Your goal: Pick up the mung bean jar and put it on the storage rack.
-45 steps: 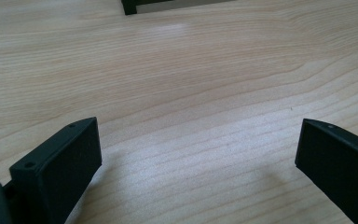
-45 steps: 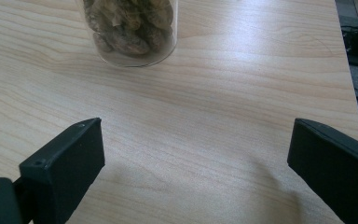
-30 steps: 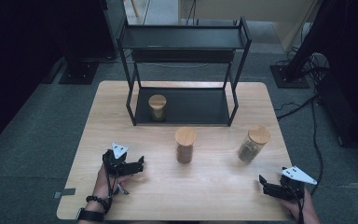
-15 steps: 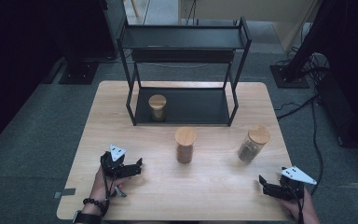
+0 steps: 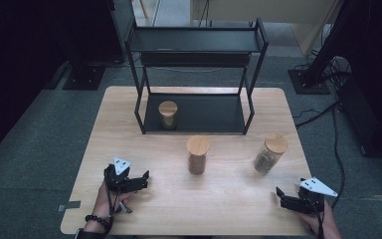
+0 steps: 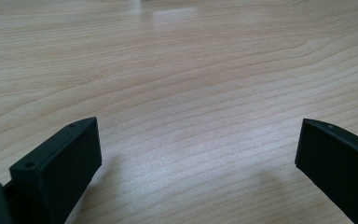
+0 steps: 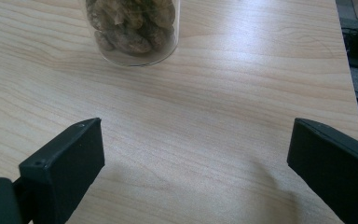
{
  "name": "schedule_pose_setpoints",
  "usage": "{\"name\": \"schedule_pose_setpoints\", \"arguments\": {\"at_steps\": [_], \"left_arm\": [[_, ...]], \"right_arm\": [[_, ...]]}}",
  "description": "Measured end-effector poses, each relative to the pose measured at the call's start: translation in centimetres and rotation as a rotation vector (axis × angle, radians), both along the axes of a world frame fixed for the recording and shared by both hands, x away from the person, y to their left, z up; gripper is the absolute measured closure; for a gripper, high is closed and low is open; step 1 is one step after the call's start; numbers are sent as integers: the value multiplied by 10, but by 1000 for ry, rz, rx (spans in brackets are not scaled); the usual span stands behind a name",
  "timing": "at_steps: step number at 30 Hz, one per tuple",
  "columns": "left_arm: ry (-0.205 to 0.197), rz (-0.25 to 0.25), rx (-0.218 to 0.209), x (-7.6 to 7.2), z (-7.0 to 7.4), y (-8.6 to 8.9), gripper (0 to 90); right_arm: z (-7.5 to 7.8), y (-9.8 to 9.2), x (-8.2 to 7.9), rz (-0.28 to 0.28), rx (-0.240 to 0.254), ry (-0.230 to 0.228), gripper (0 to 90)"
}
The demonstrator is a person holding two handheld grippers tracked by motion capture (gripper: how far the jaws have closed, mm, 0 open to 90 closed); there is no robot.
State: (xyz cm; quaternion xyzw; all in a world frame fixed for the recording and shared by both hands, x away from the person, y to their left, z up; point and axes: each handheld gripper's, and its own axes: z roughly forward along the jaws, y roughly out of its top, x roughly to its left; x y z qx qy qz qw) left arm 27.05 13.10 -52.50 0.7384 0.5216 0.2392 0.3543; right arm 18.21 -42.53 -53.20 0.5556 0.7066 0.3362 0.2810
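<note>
Holding both tools low over the near edge of the wooden table (image 5: 129, 124), one in each hand. My left gripper (image 5: 142, 180) sits at the near left with its jaws wide apart and bare wood between them; in the left gripper view nothing lies ahead but wood grain. My right gripper (image 5: 281, 195) sits at the near right corner, jaws likewise spread, gripping nothing.

No writing, label or brand can be read on anything here.

The glass jar (image 5: 270, 154) with the wooden lid stands just beyond my right gripper, slightly left of it; in the right gripper view its base shows brown, lumpy contents (image 7: 130, 28), clear of the jaws. A brown jar (image 5: 197, 155) stands mid-table, well apart from both tools. A third small jar (image 5: 168, 114) rests on the lower shelf of the black rack (image 5: 251, 74) at the far side, toward its left end.

Open wood runs between my two grippers along the near edge. The right gripper is close to the table's right edge, with dark floor and cables beyond it.
</note>
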Motion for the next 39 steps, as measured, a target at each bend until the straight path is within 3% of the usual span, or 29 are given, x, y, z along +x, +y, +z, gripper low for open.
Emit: {"name": "schedule_pose_setpoints", "arguments": {"at_steps": [19, 29, 33, 35, 37, 39], "left_arm": [[-3, 16, -8, -14, 0, 15, 6], [-10, 27, -38, -19, 1, 25, 5], [-23, 36, -74, -21, 1, 30, 6], [-22, 28, -59, -22, 1, 29, 5], [-20, 18, -5, -24, 1, 28, 5], [-20, 18, 5, -25, 1, 31, 5]], "right_arm": [[0, 0, 0, 6, -3, 1, 34], [0, 1, 0, 4, -5, 2, 34], [0, 1, 0, 7, -13, -2, 35], [0, 1, 0, 9, -13, -2, 34], [0, 1, 0, 7, -8, -2, 35], [0, 1, 0, 7, -7, -2, 35]]}}
